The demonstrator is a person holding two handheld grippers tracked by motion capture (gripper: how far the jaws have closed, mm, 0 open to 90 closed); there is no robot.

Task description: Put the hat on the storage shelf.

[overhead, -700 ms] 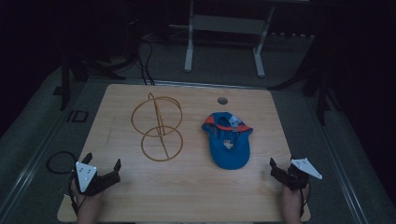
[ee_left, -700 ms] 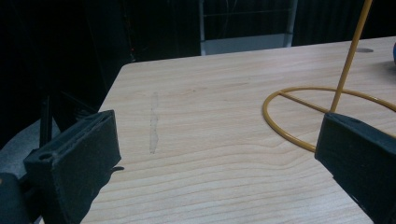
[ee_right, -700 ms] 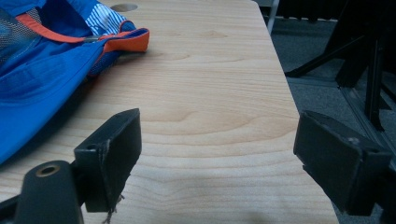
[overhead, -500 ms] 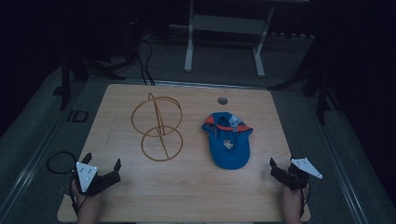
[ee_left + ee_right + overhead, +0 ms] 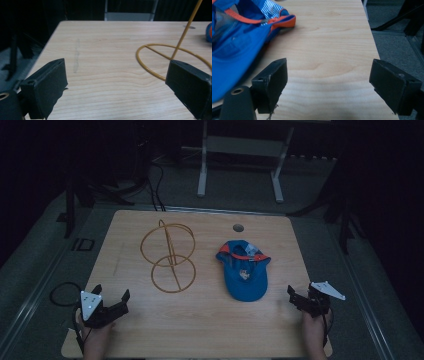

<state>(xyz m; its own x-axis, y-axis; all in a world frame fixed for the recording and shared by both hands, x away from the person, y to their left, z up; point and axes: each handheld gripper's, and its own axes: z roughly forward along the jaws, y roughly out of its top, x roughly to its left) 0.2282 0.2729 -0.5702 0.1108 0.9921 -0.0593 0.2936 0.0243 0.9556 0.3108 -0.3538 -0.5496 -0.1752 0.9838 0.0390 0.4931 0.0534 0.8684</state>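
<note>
With both jaws apart and empty, the right hand-held gripper (image 5: pixel 299 298) should reach left and pinch the cap (image 5: pixel 245 272) brim, while the left hand-held gripper (image 5: pixel 111 301) steadies the wire stand (image 5: pixel 168 255).

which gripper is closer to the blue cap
Right. The right gripper sits open just off the blue cap at its brim end, near the table's right edge. The left gripper, also open, is far across the table, nearer the wire stand.

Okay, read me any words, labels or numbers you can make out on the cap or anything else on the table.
None can be read.
Blue cap: a small pale emblem on the front, too small and blurred to read.
Striped tag at the cap's back: no legible text.
Wire hoop stand and table: no markings.
</note>
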